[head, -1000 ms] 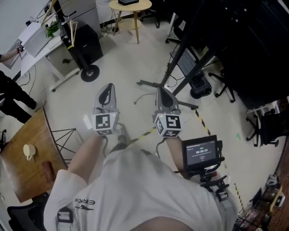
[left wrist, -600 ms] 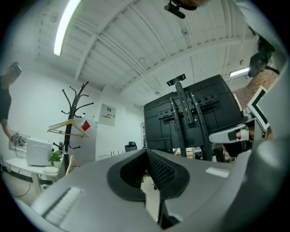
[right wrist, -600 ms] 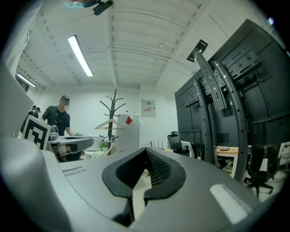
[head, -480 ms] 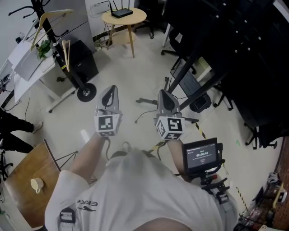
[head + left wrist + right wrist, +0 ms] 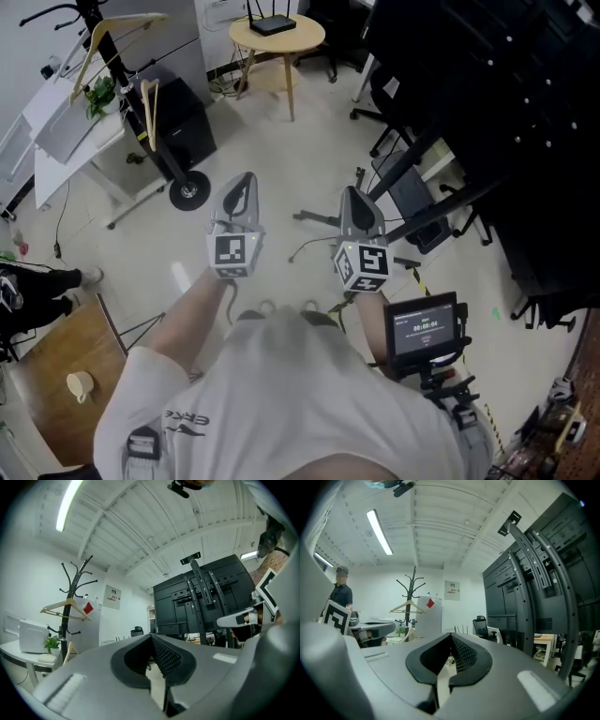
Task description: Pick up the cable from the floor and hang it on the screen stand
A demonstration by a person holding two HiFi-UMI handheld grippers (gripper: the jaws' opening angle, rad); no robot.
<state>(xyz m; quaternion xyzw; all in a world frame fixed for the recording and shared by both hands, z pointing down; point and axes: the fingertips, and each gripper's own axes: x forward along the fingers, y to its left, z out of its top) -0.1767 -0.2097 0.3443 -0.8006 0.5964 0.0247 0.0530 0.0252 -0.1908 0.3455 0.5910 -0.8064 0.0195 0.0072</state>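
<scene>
Head view has you standing over a pale floor (image 5: 272, 141), with the cable (image 5: 302, 247) lying as a thin, light curve near the middle of the frame. It sits just ahead of the right claw (image 5: 352, 192) and close to the splayed black legs of the screen stand (image 5: 422, 155). The left claw (image 5: 246, 178) is left of centre, well apart from the cable, and aimed roughly toward the base of the coat rack (image 5: 187, 192) at upper left.

Both claws are clenched with nothing in them. In the left gripper view the left claw (image 5: 151, 637) has its ridged pads pressed together, with only the room beyond them. In the right gripper view the right claw (image 5: 451, 634) is the same, tips together. Both look out level across the room rather than down, so neither is lined up on the cable yet.

Judging by how thin it looks and how loosely it curves, expect the cable to be light and limp, with a smooth jacket that may slide through the pads. It will likely sag and swing from wherever you pinch it. Its ends are too small to make out, so I cannot tell you whether a plug adds weight to one side. Take hold somewhere along the middle of the visible curve, where it lies clear of the stand legs, so both halves hang about evenly. Then you can drape it over a bar of the stand.
</scene>
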